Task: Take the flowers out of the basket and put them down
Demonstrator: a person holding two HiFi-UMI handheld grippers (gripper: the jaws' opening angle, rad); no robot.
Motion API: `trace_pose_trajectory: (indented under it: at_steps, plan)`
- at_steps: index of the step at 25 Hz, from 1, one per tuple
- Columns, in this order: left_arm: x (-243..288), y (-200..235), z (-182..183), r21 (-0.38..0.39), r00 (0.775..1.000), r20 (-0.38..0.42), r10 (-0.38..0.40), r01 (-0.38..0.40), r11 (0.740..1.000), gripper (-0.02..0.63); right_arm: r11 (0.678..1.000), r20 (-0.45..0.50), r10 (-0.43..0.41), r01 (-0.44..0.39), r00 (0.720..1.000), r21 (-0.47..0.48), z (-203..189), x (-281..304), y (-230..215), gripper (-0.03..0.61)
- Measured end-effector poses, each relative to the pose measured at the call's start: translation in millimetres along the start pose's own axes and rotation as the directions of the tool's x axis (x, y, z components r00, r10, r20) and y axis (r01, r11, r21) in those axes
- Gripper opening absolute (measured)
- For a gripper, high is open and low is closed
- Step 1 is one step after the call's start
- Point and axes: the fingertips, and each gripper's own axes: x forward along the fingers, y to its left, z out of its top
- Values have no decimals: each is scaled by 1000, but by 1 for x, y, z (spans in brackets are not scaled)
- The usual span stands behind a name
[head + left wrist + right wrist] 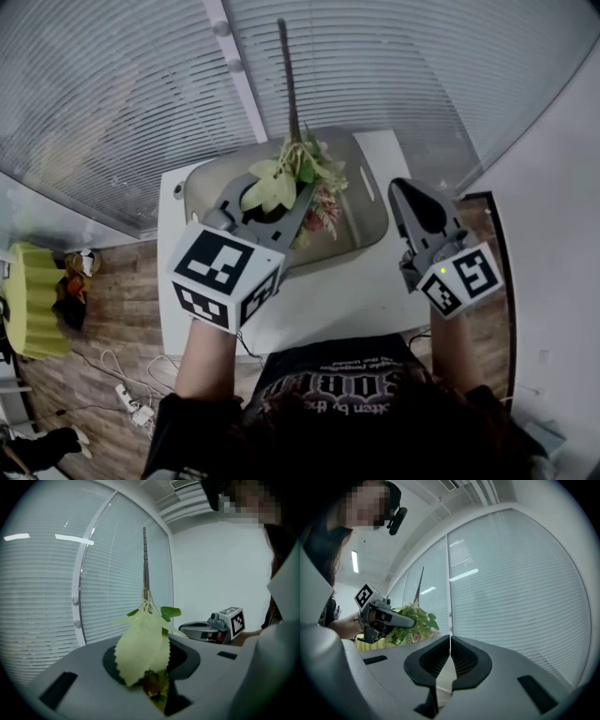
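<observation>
Left gripper (281, 208) pinches the flowers (298, 173), raised over the basket (371, 202) at centre frame. Right gripper (401, 190) closed, empty. Putting down remains.

an office: window blinds (42, 597), ceiling vent (183, 484).

Closed horizontal blinds (112, 94) cover the tall windows, split by a white mullion (239, 75), behind a white bench (319, 300). Loose cables (127, 380) and a yellow-green object (28, 300) sit on the wood-plank floor (112, 309). A plain white wall (553, 216) stands at right, and a ceiling strip light (355, 561) glows.
</observation>
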Motion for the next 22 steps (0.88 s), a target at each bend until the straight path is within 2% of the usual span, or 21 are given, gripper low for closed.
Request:
trace_pose_trajectory:
  at_steps: [5, 11, 15, 22]
  plan:
    - [-2, 0, 5, -30, 999, 34, -17, 18, 999, 109, 1000, 1, -11, 11, 1000, 1, 0, -1, -1, 29]
    - [4, -4, -1, 0, 999, -5, -39, 39, 999, 110, 999, -1, -38, 38, 999, -2, 0, -3, -4, 29]
    - [13, -21, -11, 34, 993, -67, -102, 104, 994, 114, 997, -6, -77, 77, 997, 2, -2, -10, -9, 29]
    - [17, -33, -8, 45, 982, -53, -184, 186, 982, 115, 986, -3, -168, 168, 986, -5, -2, -27, -12, 29]
